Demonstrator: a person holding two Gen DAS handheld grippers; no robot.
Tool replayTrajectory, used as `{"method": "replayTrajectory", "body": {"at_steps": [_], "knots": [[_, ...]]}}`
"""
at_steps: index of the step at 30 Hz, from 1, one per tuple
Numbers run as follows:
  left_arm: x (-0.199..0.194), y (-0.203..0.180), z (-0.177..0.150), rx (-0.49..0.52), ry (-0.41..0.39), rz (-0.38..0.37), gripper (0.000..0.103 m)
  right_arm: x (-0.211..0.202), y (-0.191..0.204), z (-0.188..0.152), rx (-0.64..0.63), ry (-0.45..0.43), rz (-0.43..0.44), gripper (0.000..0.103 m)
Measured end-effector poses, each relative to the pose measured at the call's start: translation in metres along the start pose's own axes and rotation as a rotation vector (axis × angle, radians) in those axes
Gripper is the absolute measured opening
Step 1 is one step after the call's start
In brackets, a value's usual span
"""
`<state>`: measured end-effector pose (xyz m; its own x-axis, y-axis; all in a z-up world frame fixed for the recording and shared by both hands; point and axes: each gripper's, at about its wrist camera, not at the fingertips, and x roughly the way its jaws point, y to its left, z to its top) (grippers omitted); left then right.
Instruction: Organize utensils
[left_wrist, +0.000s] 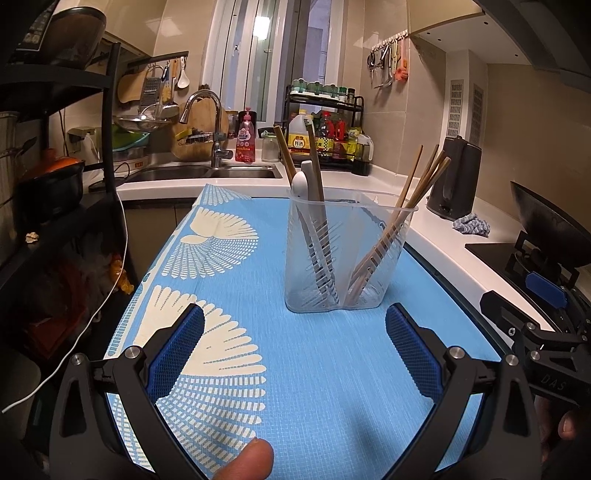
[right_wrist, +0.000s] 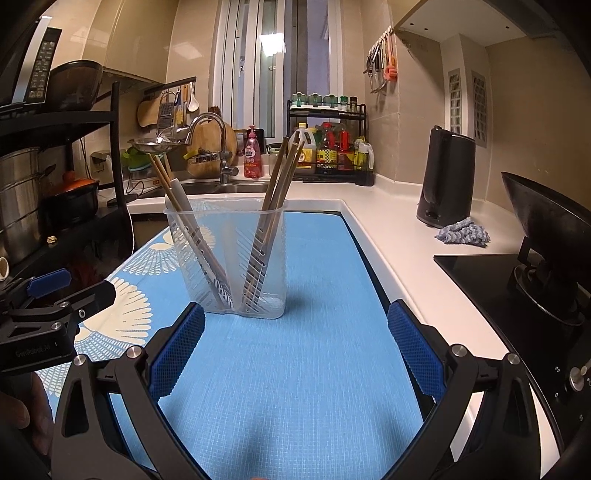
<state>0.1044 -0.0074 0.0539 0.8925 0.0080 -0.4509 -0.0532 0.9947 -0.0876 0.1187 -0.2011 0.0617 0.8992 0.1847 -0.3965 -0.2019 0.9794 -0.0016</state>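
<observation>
A clear plastic utensil holder (left_wrist: 343, 258) (right_wrist: 227, 258) stands upright on the blue patterned mat (left_wrist: 258, 369) (right_wrist: 295, 369). Its left compartment holds a white spoon (left_wrist: 301, 184) and wooden chopsticks (left_wrist: 284, 151). Its right compartment holds several wooden chopsticks (left_wrist: 424, 181) (right_wrist: 282, 170) leaning right. My left gripper (left_wrist: 295, 332) hovers over the mat in front of the holder, open, nothing between its blue pads. My right gripper (right_wrist: 295, 328) is also open and empty, with the holder just beyond its left finger. The right gripper's body (left_wrist: 535, 332) shows at the right edge of the left wrist view.
A white counter (right_wrist: 388, 229) runs to the right with a black kettle (right_wrist: 447, 181), a blue cloth (right_wrist: 463, 230) and a hob with a wok (right_wrist: 546, 236). A sink with a tap (left_wrist: 207, 122) and a bottle rack (left_wrist: 327, 136) lie behind. Black shelving (left_wrist: 55, 155) stands at left.
</observation>
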Motion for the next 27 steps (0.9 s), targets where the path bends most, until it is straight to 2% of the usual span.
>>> {"method": "replayTrajectory", "body": {"at_steps": [27], "knots": [[-0.0006,0.0008,-0.0002,-0.004,-0.001,0.006,0.096,-0.0002,-0.0032,0.0013,0.001,-0.007,-0.005,0.098]]}}
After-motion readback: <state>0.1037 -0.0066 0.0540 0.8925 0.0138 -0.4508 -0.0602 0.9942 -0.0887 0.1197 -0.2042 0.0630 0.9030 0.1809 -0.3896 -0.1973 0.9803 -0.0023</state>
